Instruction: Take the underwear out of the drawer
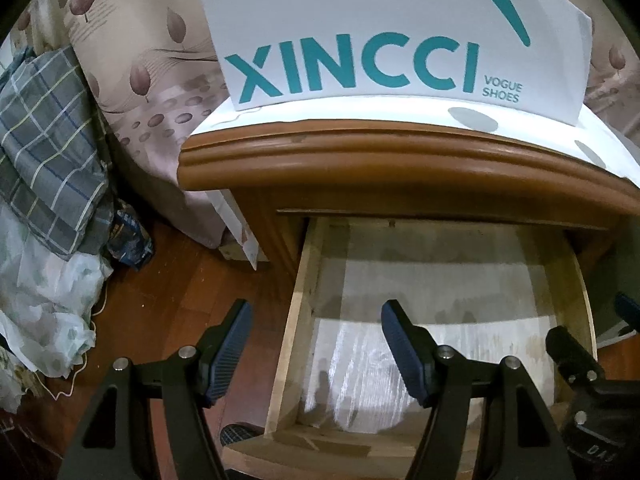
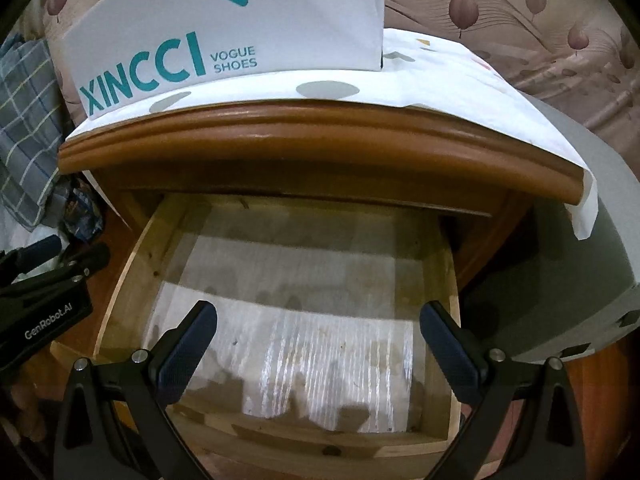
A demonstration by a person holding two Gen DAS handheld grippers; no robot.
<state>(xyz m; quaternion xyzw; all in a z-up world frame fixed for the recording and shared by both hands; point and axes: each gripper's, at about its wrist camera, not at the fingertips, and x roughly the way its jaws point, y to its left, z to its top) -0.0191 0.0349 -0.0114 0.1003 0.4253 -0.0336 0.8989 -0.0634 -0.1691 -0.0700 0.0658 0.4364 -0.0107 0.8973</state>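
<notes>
The nightstand drawer [image 2: 120,280] stands pulled out, its whitish liner [image 2: 320,340] bare; no underwear shows in either view, so its place cannot be told. The left gripper [image 1: 316,354] hangs over the drawer's left wall with jaws apart and nothing between them. The right gripper [image 2: 318,354] hangs over the near part of the drawer, jaws likewise apart and holding nothing. On the nightstand top [image 2: 280,136], a white XINCCI shoe box [image 1: 380,32] sits on a white dotted sheet [image 2: 440,76]. A grey checked cloth [image 1: 44,128] lies far left.
</notes>
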